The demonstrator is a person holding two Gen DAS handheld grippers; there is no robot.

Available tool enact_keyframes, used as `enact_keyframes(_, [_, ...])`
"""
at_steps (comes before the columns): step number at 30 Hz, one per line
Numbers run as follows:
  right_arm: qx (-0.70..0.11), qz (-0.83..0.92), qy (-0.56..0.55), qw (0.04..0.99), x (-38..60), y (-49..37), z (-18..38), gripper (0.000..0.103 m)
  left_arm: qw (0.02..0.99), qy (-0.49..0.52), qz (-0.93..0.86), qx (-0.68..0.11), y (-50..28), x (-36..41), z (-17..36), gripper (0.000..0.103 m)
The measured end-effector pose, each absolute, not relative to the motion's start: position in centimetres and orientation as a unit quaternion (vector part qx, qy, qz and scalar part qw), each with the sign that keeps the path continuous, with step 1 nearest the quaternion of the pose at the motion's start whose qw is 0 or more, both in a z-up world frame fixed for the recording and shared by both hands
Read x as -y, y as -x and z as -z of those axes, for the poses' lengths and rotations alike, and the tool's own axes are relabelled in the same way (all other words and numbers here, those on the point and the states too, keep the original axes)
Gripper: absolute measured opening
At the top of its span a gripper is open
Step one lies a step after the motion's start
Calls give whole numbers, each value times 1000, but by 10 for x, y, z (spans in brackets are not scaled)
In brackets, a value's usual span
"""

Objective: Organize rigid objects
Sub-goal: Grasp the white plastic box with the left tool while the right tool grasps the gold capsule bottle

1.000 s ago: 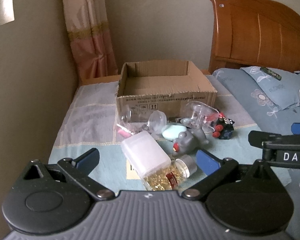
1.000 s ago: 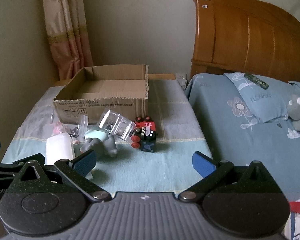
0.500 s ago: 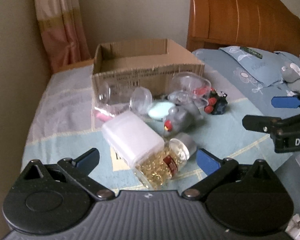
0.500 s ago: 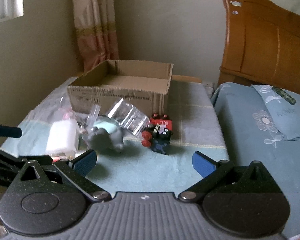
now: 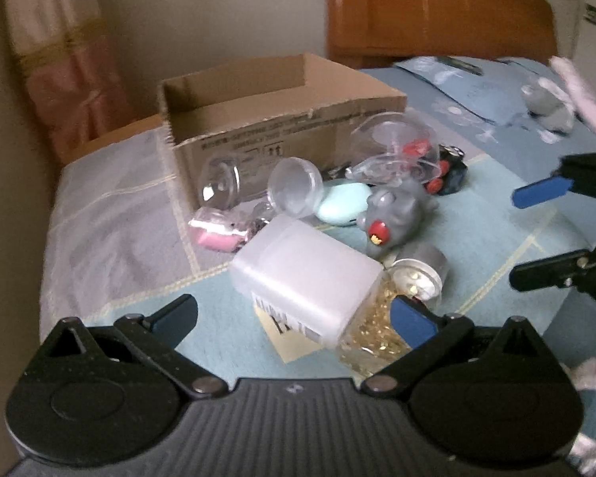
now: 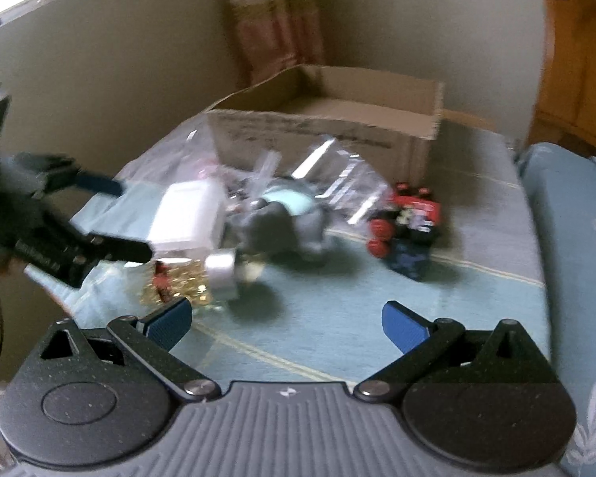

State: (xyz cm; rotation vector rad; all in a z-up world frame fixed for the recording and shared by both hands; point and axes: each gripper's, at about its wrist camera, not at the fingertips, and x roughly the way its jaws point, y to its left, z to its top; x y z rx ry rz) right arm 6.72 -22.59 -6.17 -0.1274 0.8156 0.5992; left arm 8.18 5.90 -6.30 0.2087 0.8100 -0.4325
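Left gripper (image 5: 294, 318) hangs spread wide and empty, low over the near edge of the pile, with the white-capped jar of gold beads (image 5: 314, 290) lying on its side straight ahead, between the two blue fingertips and nearly level with them. The jar's long axis runs on a slant across that gripper's line of sight, white cap toward the far left and clear bead-filled body toward the near right, so by my reading a grasp across its width needs little more than a short push forward and some turn of the wrist. Just past the jar's clear end sits a small silver-lidded pot (image 5: 419, 274), touching or nearly touching it. The right gripper (image 6: 286, 324) is also spread and holds nothing; it comes in from the right side and stands farther from the jar, so the left is the nearer of the two. Beyond the jar lie a grey toy figure (image 5: 393, 218), a mint-green oval case (image 5: 341, 202), clear plastic cups (image 5: 296, 187), a small bag with something pink (image 5: 218, 234) and a black toy with red wheels (image 5: 447, 173), all loose in front of the open cardboard box (image 5: 258, 119), which looks empty from here and is the likely place for them. Everything rests on a pale blue and grey cloth (image 5: 119, 246) covering a low surface, with a curtain (image 5: 59, 59) in the corner, a wooden headboard (image 5: 437, 12) behind and blue bedding (image 6: 576, 218) to the right. Both views are blurred.
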Motion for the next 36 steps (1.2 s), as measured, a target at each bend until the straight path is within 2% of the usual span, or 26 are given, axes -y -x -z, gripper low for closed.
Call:
enact_keyframes(9, [-411, -300, 82, 857, 202, -77, 67, 103, 862, -144, 289, -391, -116, -69, 65, 102])
enact_keyframes(17, [-417, -313, 80, 849, 196, -79, 66, 103, 834, -206, 325, -394, -114, -49, 85, 102])
enact_keyframes(25, [-414, -328, 89, 845, 189, -70, 64, 103, 843, -191, 327, -382, -121, -37, 90, 93])
enact_keyframes(36, [-405, -391, 89, 821, 178, -74, 64, 103, 865, -157, 255, -404, -114, -54, 89, 90])
